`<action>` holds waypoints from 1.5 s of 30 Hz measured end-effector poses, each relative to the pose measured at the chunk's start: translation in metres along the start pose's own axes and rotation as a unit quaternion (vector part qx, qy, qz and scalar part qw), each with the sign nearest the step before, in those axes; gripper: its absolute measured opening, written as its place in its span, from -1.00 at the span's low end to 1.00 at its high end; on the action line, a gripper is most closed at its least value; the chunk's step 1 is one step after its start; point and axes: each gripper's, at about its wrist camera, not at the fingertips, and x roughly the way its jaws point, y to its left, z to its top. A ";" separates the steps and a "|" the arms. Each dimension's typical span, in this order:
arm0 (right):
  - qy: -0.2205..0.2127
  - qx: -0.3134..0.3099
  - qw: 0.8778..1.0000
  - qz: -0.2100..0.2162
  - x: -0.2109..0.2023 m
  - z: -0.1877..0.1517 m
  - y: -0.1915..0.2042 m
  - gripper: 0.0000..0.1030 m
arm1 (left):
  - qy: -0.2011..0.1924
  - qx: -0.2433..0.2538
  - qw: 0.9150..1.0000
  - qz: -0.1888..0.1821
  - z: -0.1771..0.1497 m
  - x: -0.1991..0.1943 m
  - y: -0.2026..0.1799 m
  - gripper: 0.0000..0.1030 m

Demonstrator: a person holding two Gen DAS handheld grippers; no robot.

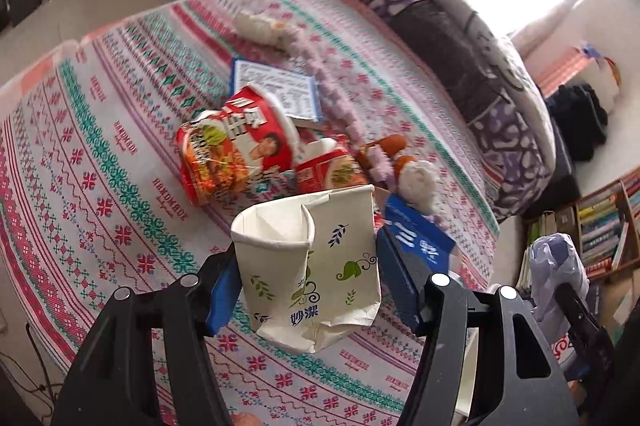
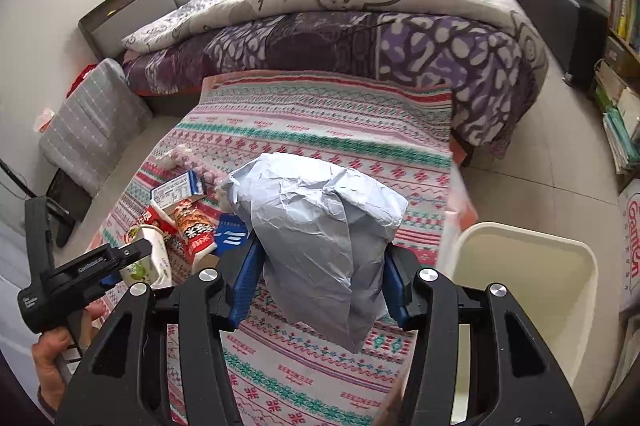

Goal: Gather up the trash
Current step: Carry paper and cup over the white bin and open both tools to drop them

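My left gripper (image 1: pixel 310 282) is shut on a crushed white paper cup (image 1: pixel 316 258) with green leaf prints, lifted above the patterned tablecloth (image 1: pixel 120 186). Beyond it lie red instant-noodle cups (image 1: pixel 236 150), a blue and white carton (image 1: pixel 276 86), a blue packet (image 1: pixel 416 230), sausage pieces (image 1: pixel 394 146) and a tissue ball (image 1: pixel 418 182). My right gripper (image 2: pixel 320 284) is shut on a crumpled grey-blue plastic bag (image 2: pixel 316 226). To its right stands a cream bin (image 2: pixel 528 286). In the right wrist view the left gripper (image 2: pixel 128 264) holds the cup (image 2: pixel 150 260) at the lower left.
A bed with a purple patterned quilt (image 2: pixel 400 38) runs along the table's far side. A grey cushion (image 2: pixel 88 122) stands on the floor at the left. Bookshelves (image 2: pixel 624 14) line the right wall. A person's hand (image 2: pixel 52 350) grips the left tool's handle.
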 end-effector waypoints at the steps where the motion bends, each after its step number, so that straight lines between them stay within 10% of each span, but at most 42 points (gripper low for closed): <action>1: -0.004 0.003 1.000 -0.005 -0.004 0.000 -0.004 -0.03 | -0.003 0.002 1.000 -0.004 -0.002 -0.002 -0.002 0.21; 20: 0.014 0.096 0.987 -0.125 -0.046 -0.015 -0.130 0.03 | 0.003 0.101 0.990 -0.094 -0.057 -0.002 -0.106 0.22; 27: -0.010 0.142 0.977 -0.157 -0.066 -0.019 -0.167 0.59 | 0.025 0.139 0.983 -0.118 -0.086 0.012 -0.149 0.23; 45: -0.063 0.202 0.962 -0.173 -0.098 -0.017 -0.211 0.78 | 0.078 0.230 0.958 -0.155 -0.157 0.045 -0.233 0.35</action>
